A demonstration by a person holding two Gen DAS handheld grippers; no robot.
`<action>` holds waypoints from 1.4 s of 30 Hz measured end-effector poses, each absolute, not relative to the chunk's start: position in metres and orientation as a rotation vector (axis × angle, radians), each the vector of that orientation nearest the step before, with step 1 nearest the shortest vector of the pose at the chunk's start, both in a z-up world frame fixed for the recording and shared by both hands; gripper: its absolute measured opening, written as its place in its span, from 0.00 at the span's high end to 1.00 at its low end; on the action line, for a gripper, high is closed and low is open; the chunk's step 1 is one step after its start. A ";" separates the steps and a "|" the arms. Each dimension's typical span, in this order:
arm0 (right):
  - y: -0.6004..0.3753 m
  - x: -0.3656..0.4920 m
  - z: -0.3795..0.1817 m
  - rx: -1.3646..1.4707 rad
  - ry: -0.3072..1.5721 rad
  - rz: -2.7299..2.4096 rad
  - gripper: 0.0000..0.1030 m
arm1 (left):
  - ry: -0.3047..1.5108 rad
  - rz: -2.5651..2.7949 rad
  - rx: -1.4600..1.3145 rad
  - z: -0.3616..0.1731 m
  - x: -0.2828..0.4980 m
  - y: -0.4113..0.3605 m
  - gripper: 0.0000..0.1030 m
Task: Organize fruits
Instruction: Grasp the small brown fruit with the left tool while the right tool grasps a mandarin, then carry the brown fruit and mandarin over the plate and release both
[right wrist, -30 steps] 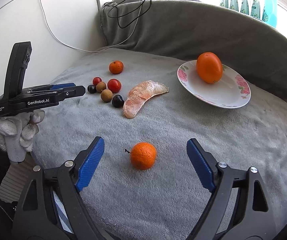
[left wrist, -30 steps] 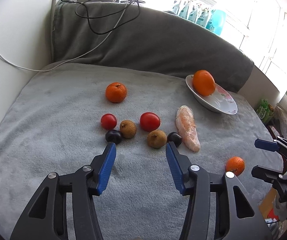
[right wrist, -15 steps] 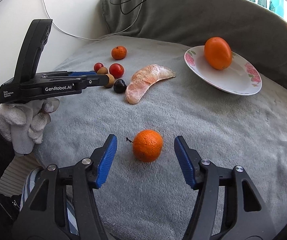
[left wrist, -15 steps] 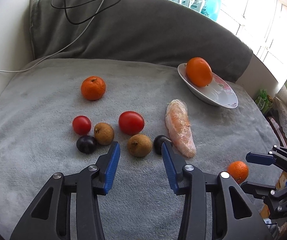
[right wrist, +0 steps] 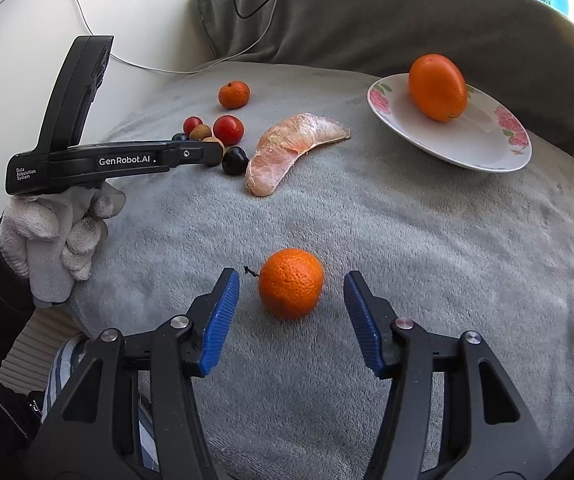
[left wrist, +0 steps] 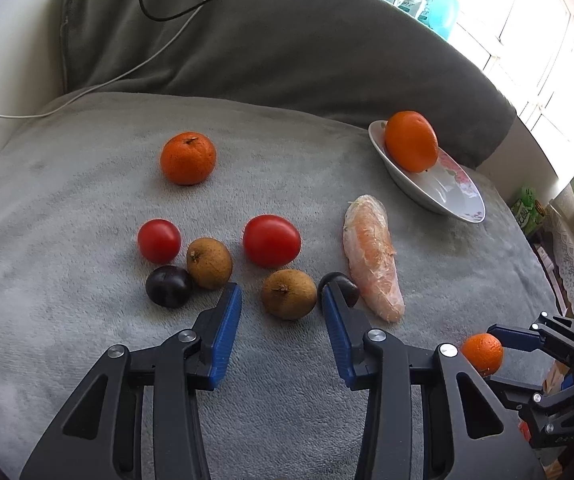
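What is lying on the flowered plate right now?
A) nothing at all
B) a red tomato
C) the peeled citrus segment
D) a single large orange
D: the right wrist view shows one large orange resting on the flowered plate, while the peeled citrus segment and the red tomatoes lie on the grey blanket apart from it.

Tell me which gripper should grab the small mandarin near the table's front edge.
Right. The right gripper is open with its jaws flanking the small mandarin; the left gripper faces a brown fruit instead.
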State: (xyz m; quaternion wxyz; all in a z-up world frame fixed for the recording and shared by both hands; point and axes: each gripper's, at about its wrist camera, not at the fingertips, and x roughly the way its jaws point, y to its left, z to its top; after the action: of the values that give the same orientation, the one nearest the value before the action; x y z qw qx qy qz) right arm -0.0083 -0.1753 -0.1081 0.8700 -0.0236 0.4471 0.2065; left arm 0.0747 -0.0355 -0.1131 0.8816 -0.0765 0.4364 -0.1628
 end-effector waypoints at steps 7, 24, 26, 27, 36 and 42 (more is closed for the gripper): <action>-0.175 -0.006 -0.112 -0.047 0.942 0.431 0.49 | 0.913 -0.346 -0.171 -0.115 0.077 -0.034 0.66; -0.174 -0.005 -0.117 -0.036 0.954 0.430 0.66 | 0.896 -0.356 -0.170 -0.114 0.075 -0.036 0.74; -0.174 -0.006 -0.117 -0.036 0.953 0.430 0.66 | 0.892 -0.355 -0.170 -0.114 0.075 -0.036 0.74; -0.174 -0.006 -0.117 -0.037 0.953 0.430 0.66 | 0.891 -0.355 -0.169 -0.113 0.074 -0.035 0.74; -0.177 -0.005 -0.110 -0.027 0.931 0.411 0.67 | 0.866 -0.352 -0.165 -0.105 0.069 -0.034 0.74; -0.186 -0.006 -0.097 -0.010 0.895 0.388 0.67 | 0.844 -0.356 -0.165 -0.096 0.066 -0.036 0.74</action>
State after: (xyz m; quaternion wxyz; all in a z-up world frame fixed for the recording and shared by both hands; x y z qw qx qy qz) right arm -0.0057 -0.1864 -0.0974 0.8835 -0.0046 0.4298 0.1864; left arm 0.0663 -0.0363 -0.0959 0.8936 -0.0796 0.4071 -0.1716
